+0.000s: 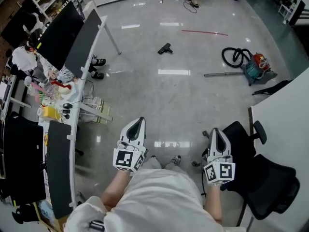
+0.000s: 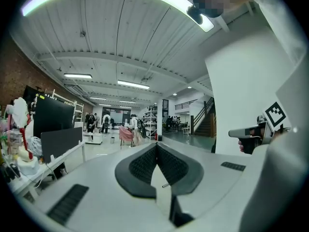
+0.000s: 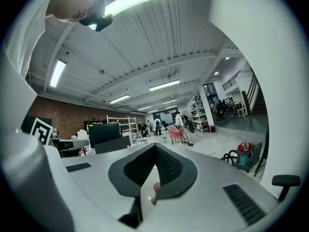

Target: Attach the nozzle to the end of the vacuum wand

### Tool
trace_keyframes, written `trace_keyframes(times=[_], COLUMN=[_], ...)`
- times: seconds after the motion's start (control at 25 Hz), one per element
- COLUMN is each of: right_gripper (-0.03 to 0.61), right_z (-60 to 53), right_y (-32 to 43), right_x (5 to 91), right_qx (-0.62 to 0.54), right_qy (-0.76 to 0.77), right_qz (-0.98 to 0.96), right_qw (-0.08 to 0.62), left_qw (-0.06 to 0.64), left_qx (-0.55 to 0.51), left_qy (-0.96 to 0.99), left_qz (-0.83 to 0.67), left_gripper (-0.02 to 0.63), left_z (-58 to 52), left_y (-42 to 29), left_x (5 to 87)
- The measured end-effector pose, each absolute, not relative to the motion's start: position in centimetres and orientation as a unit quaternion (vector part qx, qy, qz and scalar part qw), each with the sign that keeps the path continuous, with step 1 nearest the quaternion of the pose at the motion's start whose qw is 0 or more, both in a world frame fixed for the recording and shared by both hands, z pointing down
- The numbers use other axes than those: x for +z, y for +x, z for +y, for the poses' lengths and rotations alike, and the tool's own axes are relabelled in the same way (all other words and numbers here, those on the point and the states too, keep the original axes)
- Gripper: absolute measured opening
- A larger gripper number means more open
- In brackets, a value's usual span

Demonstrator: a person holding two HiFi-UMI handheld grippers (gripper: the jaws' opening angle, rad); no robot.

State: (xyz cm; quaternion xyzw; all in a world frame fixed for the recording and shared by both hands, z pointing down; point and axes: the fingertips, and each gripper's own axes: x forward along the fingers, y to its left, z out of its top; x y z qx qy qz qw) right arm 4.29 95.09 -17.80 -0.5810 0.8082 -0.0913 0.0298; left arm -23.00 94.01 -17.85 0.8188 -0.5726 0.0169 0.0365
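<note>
Head view is showing the black nozzle (image 1: pixel 165 48) lying alone on the glossy floor well ahead. The metal wand (image 1: pixel 224 74) is lying to its right, one end beside the vacuum (image 1: pixel 256 67). The left gripper (image 1: pixel 139 121) and right gripper (image 1: pixel 216 131) are both hanging near the person's waist, jaws fully together on nothing. The nozzle is looking like light, rigid, smooth plastic, so I am judging its narrow neck the surest hold and the stiff wand best gripped near its free end. Open floor is surrounding both, with the desk (image 1: pixel 84 42) crowding the left and the office chair (image 1: pixel 263 178) the right.
</note>
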Motion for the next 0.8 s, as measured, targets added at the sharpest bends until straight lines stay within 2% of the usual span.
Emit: trace_keyframes(times=[0.36,0.8], right_gripper=[0.002,0.002], right_z=[94.1,89.9], right_y=[9.2,8.9], right_x=[-16.5,-13.7], right_qx=[-0.115,-0.137], right_qy=[-0.603,-0.617], right_qz=[0.789,0.775], right_qw=[0.025,0.0], left_qw=[0.033,0.064], left_qx=[0.022,0.013], left_qy=[0.819,0.826], left_qz=[-0.572,-0.561], left_gripper=[0.011,0.011], left_z=[92.4,85.4], left_y=[-19.8,-19.8], left_x=[-18.0,-15.2])
